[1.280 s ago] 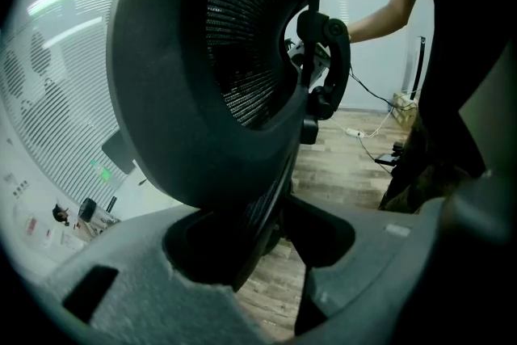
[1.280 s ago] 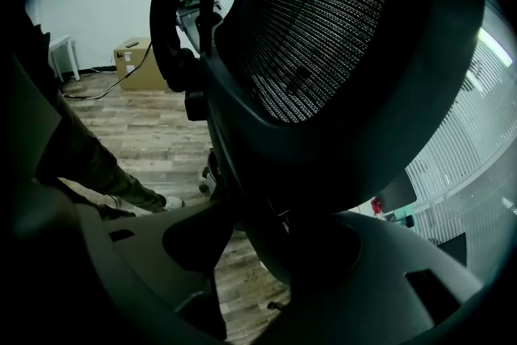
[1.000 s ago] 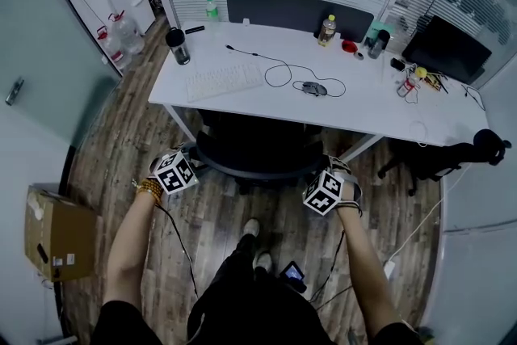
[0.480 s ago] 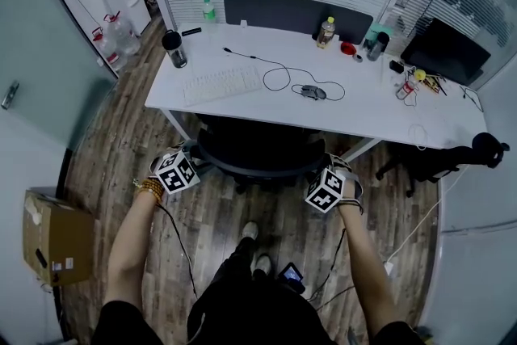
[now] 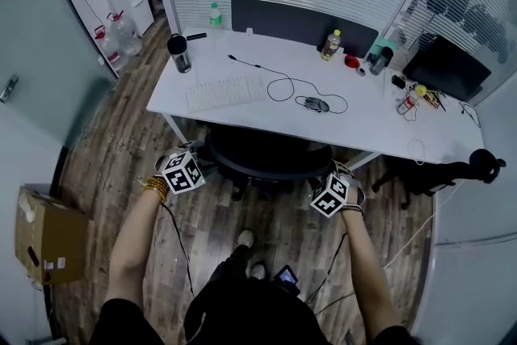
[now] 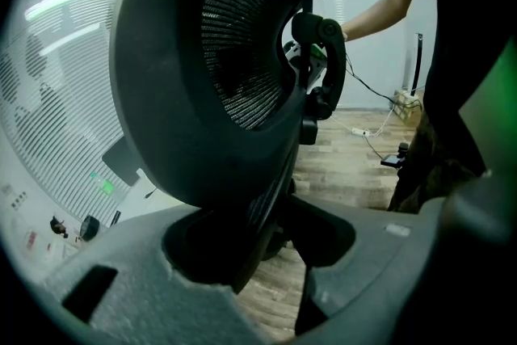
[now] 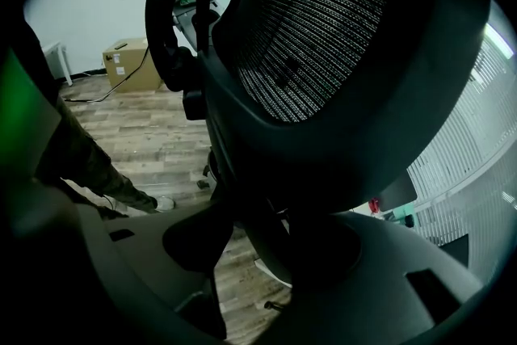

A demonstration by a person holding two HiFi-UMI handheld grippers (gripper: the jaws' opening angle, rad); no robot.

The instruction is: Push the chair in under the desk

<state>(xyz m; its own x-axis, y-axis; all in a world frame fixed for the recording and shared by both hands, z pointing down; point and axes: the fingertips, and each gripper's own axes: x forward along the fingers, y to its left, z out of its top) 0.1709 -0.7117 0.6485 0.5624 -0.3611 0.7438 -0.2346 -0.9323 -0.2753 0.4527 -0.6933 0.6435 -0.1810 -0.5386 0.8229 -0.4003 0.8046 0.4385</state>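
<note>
Chair (image 5: 266, 161) rolled further under counter (image 5: 380, 105); seat now mostly hidden. Left gripper (image 5: 200, 160), right gripper (image 5: 320, 180) each clamped on chair's edge. Short push likely remains.

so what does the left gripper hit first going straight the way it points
The chair backrest: its rim sits between the jaws of the left gripper, so nothing comes before it.

You have nothing legible in any view. The cardboard box (image 5: 44, 234) carries white stickers and a dark mark, all too small to read. On the desk (image 5: 371, 113), any print on the yellow-capped bottle (image 5: 332, 44) is too small to make out.
</note>
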